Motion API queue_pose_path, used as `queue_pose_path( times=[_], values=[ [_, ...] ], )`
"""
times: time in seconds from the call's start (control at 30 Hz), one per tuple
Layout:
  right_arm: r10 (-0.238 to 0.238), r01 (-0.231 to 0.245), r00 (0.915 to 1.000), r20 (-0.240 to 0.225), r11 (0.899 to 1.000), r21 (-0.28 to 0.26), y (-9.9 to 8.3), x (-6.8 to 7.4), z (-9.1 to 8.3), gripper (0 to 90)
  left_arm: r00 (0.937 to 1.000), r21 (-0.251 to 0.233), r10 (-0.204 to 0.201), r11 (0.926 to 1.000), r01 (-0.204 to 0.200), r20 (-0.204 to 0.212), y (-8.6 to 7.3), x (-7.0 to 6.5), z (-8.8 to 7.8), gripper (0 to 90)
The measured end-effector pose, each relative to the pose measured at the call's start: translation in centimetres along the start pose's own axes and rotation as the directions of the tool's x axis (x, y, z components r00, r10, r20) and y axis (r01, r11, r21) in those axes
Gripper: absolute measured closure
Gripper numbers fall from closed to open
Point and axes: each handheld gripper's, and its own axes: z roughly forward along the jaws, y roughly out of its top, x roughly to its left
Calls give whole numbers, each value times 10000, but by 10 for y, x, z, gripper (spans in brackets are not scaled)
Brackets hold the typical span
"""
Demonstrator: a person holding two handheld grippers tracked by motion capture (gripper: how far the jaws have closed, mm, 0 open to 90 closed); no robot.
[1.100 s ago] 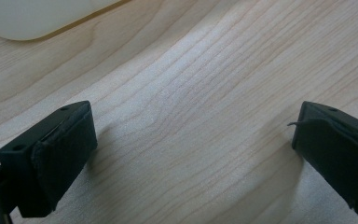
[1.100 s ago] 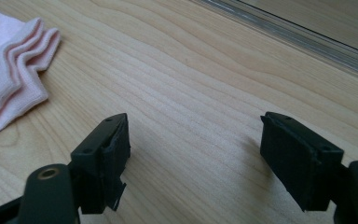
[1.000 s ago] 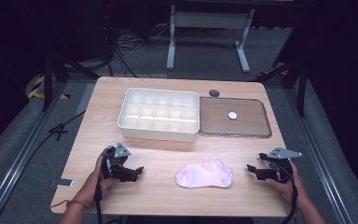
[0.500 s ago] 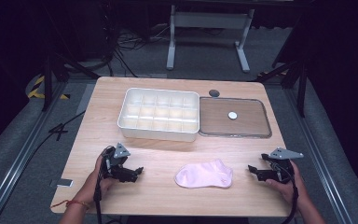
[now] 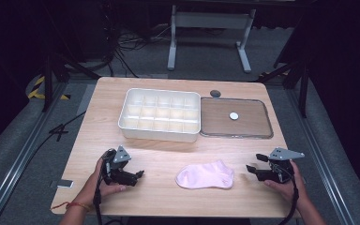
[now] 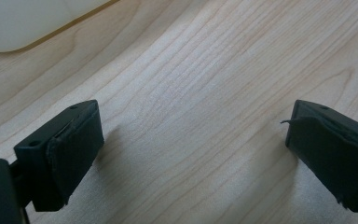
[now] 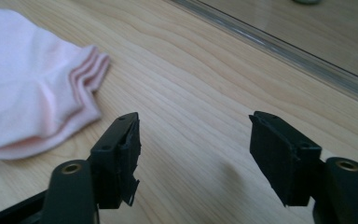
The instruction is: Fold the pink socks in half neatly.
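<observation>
A pink ankle sock [image 5: 205,175] lies flat on the wooden table near the front edge, between my two hands. My left gripper [image 5: 139,175] rests low on the table to the sock's left, open, its jaws spread over bare wood [image 6: 193,135]. To the right of the sock my right gripper [image 5: 253,165] is open too, jaws pointing toward it. In the right gripper view [image 7: 193,154] the sock's cuff [image 7: 81,74] sits just beyond the left jaw, not touched.
A white divided organiser box [image 5: 160,115] stands at the table's middle back, its corner [image 6: 23,23] seen past the left gripper. Its clear lid [image 5: 236,129] lies flat beside it on the right, with a small white disc [image 5: 234,115] on it. A dark round grommet [image 5: 215,93] lies behind.
</observation>
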Motion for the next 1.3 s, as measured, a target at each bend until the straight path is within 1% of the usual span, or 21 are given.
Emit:
queue_pose_path(
  times=[0.03,0.1,0.17,0.2,0.37,0.43,0.57,0.73,0.77,0.8,0.83,0.87,0.93,0.97,1.03,1.1,1.13,1.2,1.23,1.27,1.3],
  values=[
    [-32,32,10000,-87,10000,-41,2,2,1,397,10000,0,-14,10000,14,-12,0,0,0,41],
    [-340,338,9992,-231,9994,-59,7,9,4,489,10000,-15,15,10000,-15,-17,0,1,0,40],
    [-573,572,9976,-393,9984,-41,12,17,7,533,10000,6,-74,10000,74,-21,0,0,1,37],
    [-705,702,9965,-459,9975,-93,14,20,9,574,10000,23,-82,10000,82,-33,0,0,0,37],
    [-1367,1338,9859,-967,9903,-363,26,41,18,668,10000,2,-78,10000,78,-56,0,0,1,36],
    [-1511,1468,9810,-1219,9882,-434,31,50,23,695,9999,2,-95,10000,95,-45,0,0,1,36],
    [-1814,1734,9693,-1661,9829,-614,39,66,33,747,10000,-13,-37,10000,37,-48,0,0,1,36],
    [-2301,2230,9491,-2152,9731,-569,45,85,46,779,10000,34,-63,10000,63,41,1,0,1,36],
    [-2328,2263,9450,-2298,9725,-547,45,88,47,788,10000,41,13,10000,-13,34,1,1,1,36],
    [-2371,2312,9415,-2393,9715,-526,46,92,50,797,10000,33,-33,10000,32,88,1,0,1,37],
    [-2390,2340,9391,-2468,9710,-500,46,94,52,801,10000,92,42,9999,-43,65,1,0,1,37],
    [-2418,2390,9353,-2582,9701,-429,46,97,54,804,9999,71,0,10000,-1,105,1,0,1,38],
    [-2604,2613,9264,-2718,9647,-335,45,102,57,823,10000,55,-10,10000,9,84,2,-1,1,44],
    [-2598,2629,9246,-2785,9644,-268,45,103,59,832,9999,50,91,9999,-91,71,3,-1,1,52],
    [-2679,2743,9192,-2885,9615,-188,44,106,62,865,10000,56,-23,10000,23,61,5,-4,1,93],
    [-2647,2726,9173,-2975,9620,-155,43,107,64,874,9999,-44,-85,10000,86,143,7,-6,1,202],
    [-2779,2903,9098,-3083,9569,-61,43,110,68,887,9995,-19,-104,9999,104,284,10,-8,1,229],
    [-2767,2894,9092,-3111,9572,-56,44,113,72,888,9972,-203,-358,9991,372,652,13,-12,4,255],
    [-2837,2960,9065,-3126,9552,-85,45,114,73,889,9952,-258,-494,9983,518,841,15,-13,4,270],
    [-2820,2956,9071,-3125,9553,-39,46,115,74,889,9953,-404,-368,9984,405,891,18,-13,5,272],
    [-2820,2957,9073,-3120,9553,-34,47,116,75,890,9923,-432,-597,9970,647,1085,20,-17,6,275]
  ],
)
